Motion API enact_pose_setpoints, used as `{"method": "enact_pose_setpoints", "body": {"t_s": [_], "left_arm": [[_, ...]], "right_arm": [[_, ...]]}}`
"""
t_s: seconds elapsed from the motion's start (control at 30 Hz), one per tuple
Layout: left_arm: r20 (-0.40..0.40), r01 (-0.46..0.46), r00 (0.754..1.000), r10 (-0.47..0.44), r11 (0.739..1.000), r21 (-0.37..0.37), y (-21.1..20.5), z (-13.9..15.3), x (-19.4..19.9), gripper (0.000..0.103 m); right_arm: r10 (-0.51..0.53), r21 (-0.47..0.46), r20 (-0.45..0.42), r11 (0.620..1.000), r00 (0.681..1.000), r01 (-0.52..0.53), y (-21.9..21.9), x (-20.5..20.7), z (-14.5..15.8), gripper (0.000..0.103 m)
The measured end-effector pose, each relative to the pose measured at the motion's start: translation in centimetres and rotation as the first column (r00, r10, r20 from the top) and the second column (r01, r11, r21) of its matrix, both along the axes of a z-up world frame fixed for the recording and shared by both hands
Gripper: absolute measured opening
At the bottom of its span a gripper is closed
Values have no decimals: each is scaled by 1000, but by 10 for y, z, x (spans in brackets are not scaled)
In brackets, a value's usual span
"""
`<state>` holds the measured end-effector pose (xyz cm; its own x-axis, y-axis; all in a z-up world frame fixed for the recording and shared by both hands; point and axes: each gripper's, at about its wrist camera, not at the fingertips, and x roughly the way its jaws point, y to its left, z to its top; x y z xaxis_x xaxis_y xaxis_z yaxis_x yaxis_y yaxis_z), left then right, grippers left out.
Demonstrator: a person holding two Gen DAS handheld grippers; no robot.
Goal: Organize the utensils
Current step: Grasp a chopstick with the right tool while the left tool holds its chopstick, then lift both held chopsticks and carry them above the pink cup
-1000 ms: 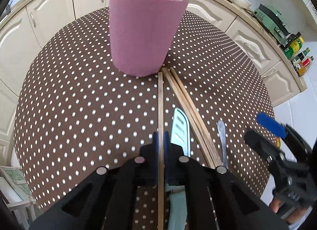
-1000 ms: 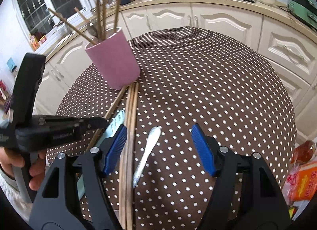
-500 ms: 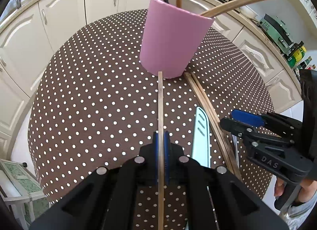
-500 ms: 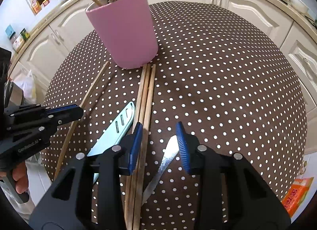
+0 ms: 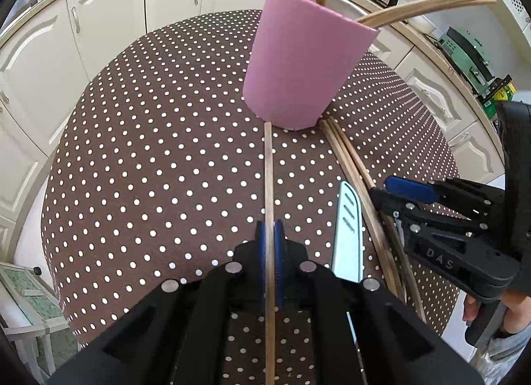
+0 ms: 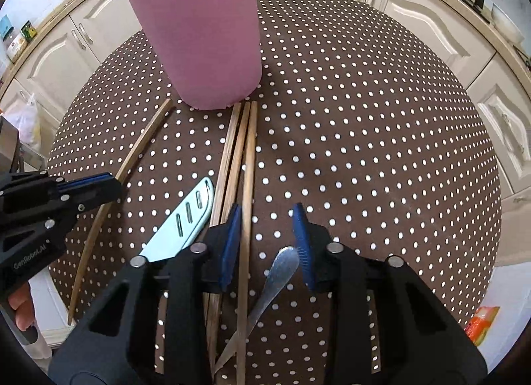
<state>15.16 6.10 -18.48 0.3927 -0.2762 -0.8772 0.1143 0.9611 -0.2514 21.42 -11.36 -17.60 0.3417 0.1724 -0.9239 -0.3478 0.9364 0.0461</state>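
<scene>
a dotted table (image 5: 149, 169) is filling the kitchen view. the left gripper (image 5: 270, 235) is pinching one chopstick (image 5: 268, 169) lying toward the pink cup (image 5: 305, 66), for lifting in. the right gripper (image 6: 265, 239) is straddling another chopstick (image 6: 247, 166), fingers part-open.

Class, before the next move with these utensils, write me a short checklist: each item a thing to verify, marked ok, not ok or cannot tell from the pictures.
1. Left gripper shut on the single chopstick: ok.
2. That chopstick's far tip clear of the pink cup: not ok, it sits right at the cup's base.
3. Right gripper open around one chopstick of the bundle: ok.
4. Metal handle out of the right gripper's way: not ok, its end lies between the fingers.
5. Knife outside both grips: ok.
6. Room left inside the cup: cannot tell.
</scene>
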Motion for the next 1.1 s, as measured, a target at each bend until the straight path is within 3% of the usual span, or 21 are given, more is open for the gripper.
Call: {"method": "enact_pose_setpoints", "body": {"t_s": [0.03,0.17,0.37,0.6,1.1], "left_arm": [[1,-1,1000,1,1000,0,-11,0,5,5],[10,-5,1000,5,1000,-6,-10,5,4,5],[43,-8,999,9,1000,-16,-9,18,-1,5],[120,27,993,-15,995,-96,-7,42,-19,5],[93,4,996,3,997,-76,-9,34,-8,5]], "right_arm": [[0,2,3,1000,1000,0,6,2,1,17],[-12,26,6,1000,1000,12,9,8,0,7],[-29,96,21,995,999,27,-10,-2,3,6],[-80,270,112,962,991,47,-47,-22,26,5],[-60,139,32,989,998,55,-25,3,11,10]]}}
